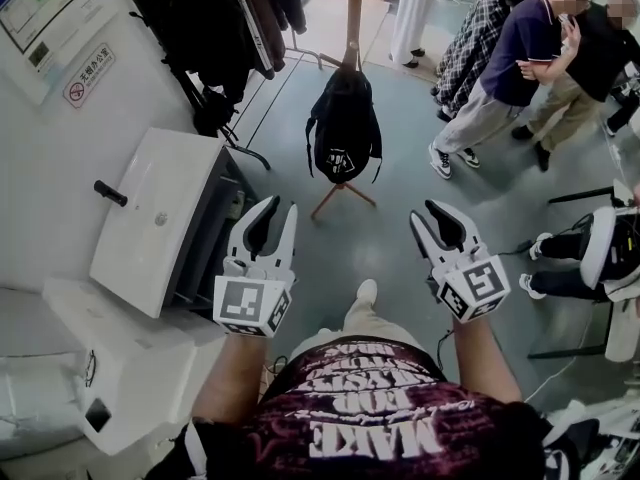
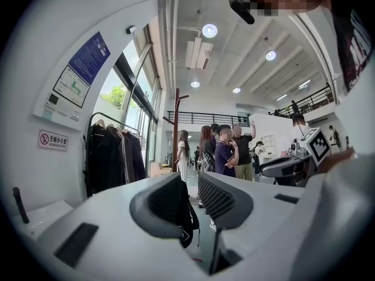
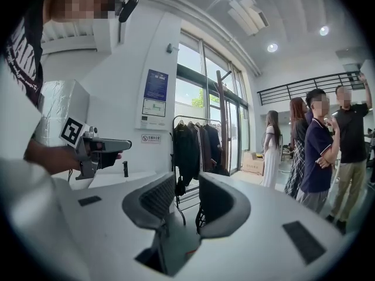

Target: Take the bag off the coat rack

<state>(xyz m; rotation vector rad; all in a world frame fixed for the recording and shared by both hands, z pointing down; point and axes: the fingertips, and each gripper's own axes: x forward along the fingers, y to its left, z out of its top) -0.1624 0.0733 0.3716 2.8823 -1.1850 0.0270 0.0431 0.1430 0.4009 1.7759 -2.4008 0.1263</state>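
Note:
A black backpack (image 1: 344,128) hangs on a wooden coat rack (image 1: 354,13) out on the grey floor ahead of me. My left gripper (image 1: 281,208) and right gripper (image 1: 424,214) are held side by side well short of it, both pointing toward it. Each is open with nothing between its fingers. In the left gripper view the backpack (image 2: 187,212) shows through the gap of the left gripper (image 2: 193,195), below the rack's pole (image 2: 175,127). In the right gripper view most of the backpack (image 3: 201,217) is hidden behind a jaw of the right gripper (image 3: 186,199).
A white machine (image 1: 160,218) stands against the wall at my left. Behind it is a clothes rail with dark coats (image 1: 235,13). Several people (image 1: 520,63) stand at the back right. A seated person's legs and a chair (image 1: 590,253) are at the right.

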